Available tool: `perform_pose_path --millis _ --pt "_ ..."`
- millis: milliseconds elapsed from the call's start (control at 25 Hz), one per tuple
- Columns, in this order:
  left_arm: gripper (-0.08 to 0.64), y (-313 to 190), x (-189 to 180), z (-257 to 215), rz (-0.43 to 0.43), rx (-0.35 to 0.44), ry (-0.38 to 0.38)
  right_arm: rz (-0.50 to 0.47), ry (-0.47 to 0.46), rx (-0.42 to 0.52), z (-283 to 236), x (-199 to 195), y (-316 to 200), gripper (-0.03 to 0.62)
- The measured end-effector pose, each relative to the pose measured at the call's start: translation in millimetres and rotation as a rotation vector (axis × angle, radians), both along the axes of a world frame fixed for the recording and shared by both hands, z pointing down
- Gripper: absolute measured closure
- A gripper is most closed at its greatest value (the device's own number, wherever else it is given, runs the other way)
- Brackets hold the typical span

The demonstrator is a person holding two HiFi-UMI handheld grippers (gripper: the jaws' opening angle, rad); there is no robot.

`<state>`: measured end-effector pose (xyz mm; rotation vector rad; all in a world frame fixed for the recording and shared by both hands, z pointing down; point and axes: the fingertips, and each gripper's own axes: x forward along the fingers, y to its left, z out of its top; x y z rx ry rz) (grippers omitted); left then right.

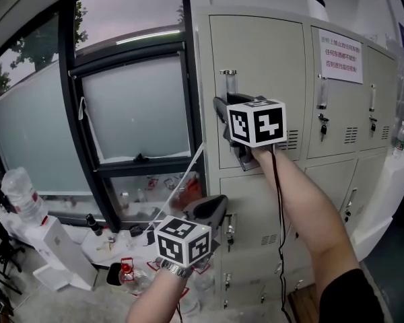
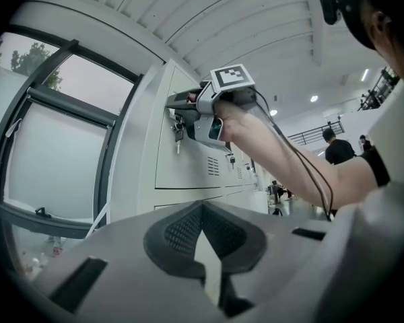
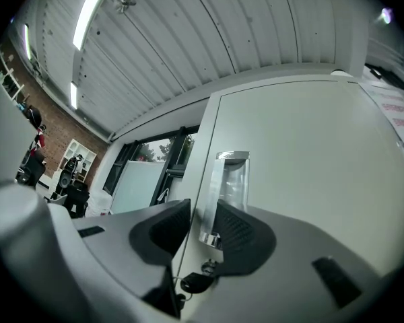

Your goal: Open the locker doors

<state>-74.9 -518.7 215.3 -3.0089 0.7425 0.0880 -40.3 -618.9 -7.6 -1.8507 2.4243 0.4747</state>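
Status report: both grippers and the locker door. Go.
Left gripper shut, empty, held low. Right gripper open, jaws astride the handle, not yet clamped. Top-left door closed, key in its lock.

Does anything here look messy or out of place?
The lockers look tidy, with every door in view shut. The clutter is below the window: a big water bottle, white boxes and small odds and ends crowd together there, and a white strip slants loose across them.

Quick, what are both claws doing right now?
Left claw: closed, holding nothing.
Right claw: open around the locker handle, not squeezing it.
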Motion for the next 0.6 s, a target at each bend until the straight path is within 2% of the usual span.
perform_pose_path --millis 80,400,600 --pt "0.563 1 -2 0 0.003 -0.002 0.0 0.018 -0.002 0.0 0 2 -1 0.499" --pt "0.563 5 -9 -1 0.009 0.0 -0.005 -0.003 -0.053 -0.022 -1 3 2 0.514" --pt "0.563 12 -7 -1 0.018 0.001 -0.007 -0.024 -0.049 -0.027 -1 2 11 0.514"
